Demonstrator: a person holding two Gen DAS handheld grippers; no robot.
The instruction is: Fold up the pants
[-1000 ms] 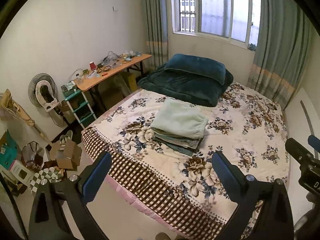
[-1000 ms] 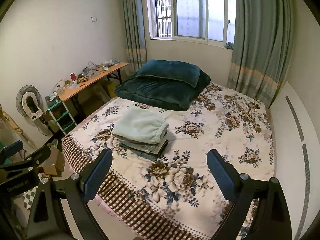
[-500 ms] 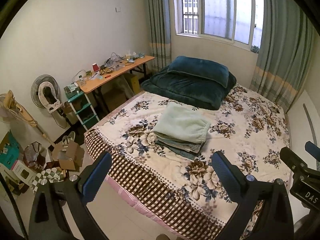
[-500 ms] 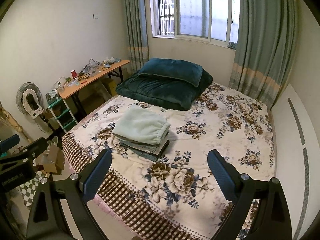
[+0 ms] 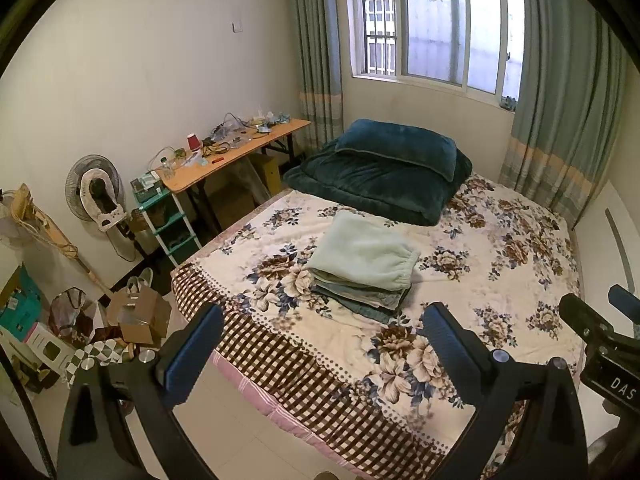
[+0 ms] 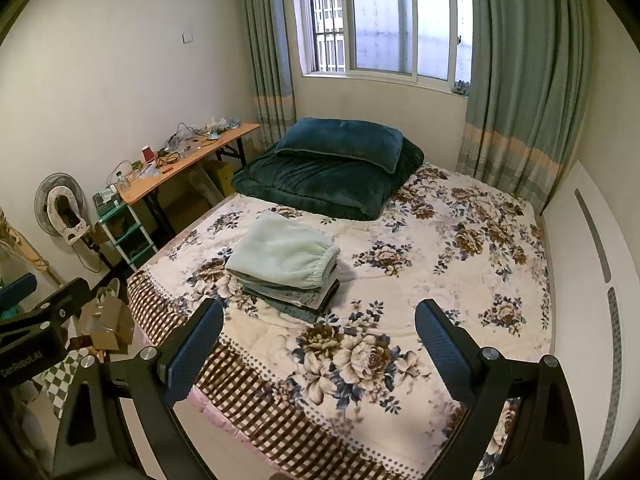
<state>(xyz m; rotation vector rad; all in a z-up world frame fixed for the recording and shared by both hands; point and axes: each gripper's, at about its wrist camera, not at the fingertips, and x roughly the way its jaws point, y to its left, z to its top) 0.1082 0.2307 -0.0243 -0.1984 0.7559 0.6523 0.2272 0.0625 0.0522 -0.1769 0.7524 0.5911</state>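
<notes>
A stack of folded pants (image 5: 362, 264) lies on the floral bed cover (image 5: 480, 280), with a pale green fleecy pair on top and darker pairs under it. It also shows in the right wrist view (image 6: 284, 264). My left gripper (image 5: 320, 344) is open and empty, held back from the bed's foot edge, well short of the stack. My right gripper (image 6: 318, 344) is open and empty, also off the bed's near edge. Part of the right gripper shows at the right of the left view (image 5: 600, 344), and part of the left gripper at the left of the right view (image 6: 36, 328).
A dark green folded quilt with a pillow (image 5: 384, 168) lies at the head of the bed under the window. A cluttered wooden desk (image 5: 236, 152), a green shelf rack (image 5: 168, 220), a fan (image 5: 98, 188) and cardboard boxes (image 5: 138, 316) stand along the left wall. A white panel (image 6: 592, 280) flanks the bed's right side.
Both grippers have drawn back and up from the bed, so the stack and bed sit a little farther and higher in both views. The jaws stay open.
</notes>
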